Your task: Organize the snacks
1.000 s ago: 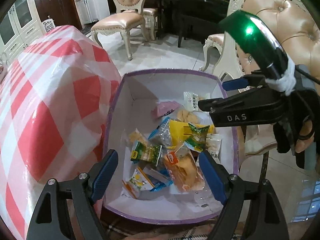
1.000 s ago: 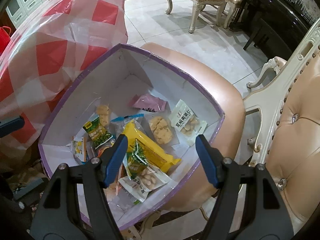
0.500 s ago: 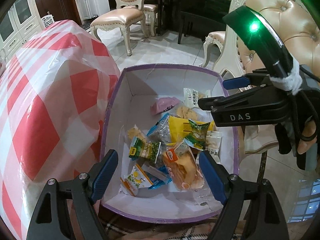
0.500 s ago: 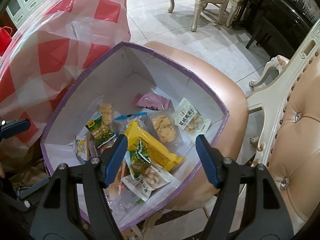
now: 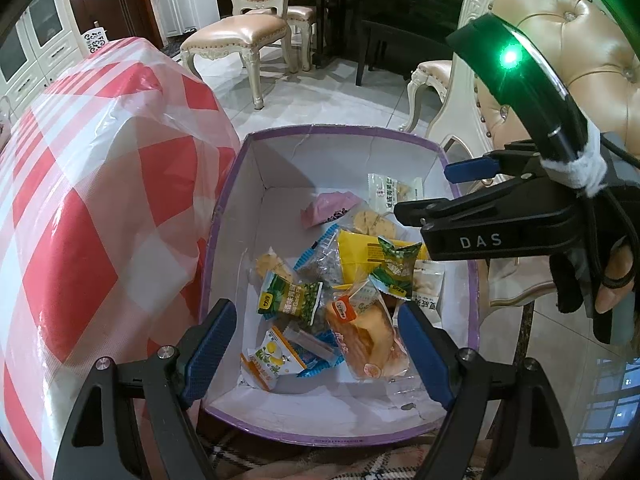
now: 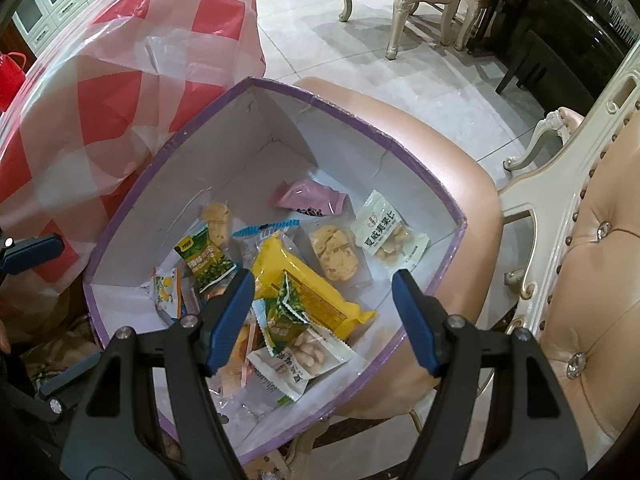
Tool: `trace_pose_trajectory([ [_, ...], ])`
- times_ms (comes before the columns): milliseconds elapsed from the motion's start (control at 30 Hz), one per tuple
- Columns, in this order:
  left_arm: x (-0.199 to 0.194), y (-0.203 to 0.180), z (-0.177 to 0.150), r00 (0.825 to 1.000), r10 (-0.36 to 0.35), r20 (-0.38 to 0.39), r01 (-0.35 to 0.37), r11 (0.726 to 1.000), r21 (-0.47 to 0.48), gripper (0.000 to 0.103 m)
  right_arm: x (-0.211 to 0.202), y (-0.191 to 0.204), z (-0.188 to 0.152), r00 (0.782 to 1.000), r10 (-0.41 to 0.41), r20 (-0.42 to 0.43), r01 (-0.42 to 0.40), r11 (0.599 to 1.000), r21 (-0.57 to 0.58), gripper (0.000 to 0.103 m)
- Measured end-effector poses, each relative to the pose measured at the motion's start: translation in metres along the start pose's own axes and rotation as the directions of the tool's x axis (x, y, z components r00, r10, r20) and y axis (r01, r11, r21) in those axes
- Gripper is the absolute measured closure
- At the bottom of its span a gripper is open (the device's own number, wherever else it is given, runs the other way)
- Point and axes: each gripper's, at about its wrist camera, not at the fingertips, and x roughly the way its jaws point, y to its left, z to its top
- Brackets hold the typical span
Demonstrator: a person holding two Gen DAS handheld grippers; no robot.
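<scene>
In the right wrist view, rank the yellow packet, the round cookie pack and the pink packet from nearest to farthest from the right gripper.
From the right gripper:
1. yellow packet, partly between the open jaws, mid-box.
2. round cookie pack, just beyond it, slightly right.
3. pink packet, farthest, near the back wall of the purple-rimmed box.

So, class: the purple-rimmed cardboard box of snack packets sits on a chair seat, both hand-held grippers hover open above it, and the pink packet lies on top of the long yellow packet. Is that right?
Not quite. In the right wrist view the pink packet lies by itself near the far wall of the purple-rimmed cardboard box, apart from the long yellow packet. The rest holds.
</scene>
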Motion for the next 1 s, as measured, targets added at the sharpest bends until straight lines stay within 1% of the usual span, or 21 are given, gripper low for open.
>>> trace_pose_trajectory([
  [1000, 0.0027, -0.0013, -0.0020, 1.000, 0.000, -0.008, 0.000, 1.000, -0.002, 0.019, 0.0074, 0.0003, -0.0037, 0.999, 0.030, -0.023, -0.030, 0.999, 0.012, 0.028],
])
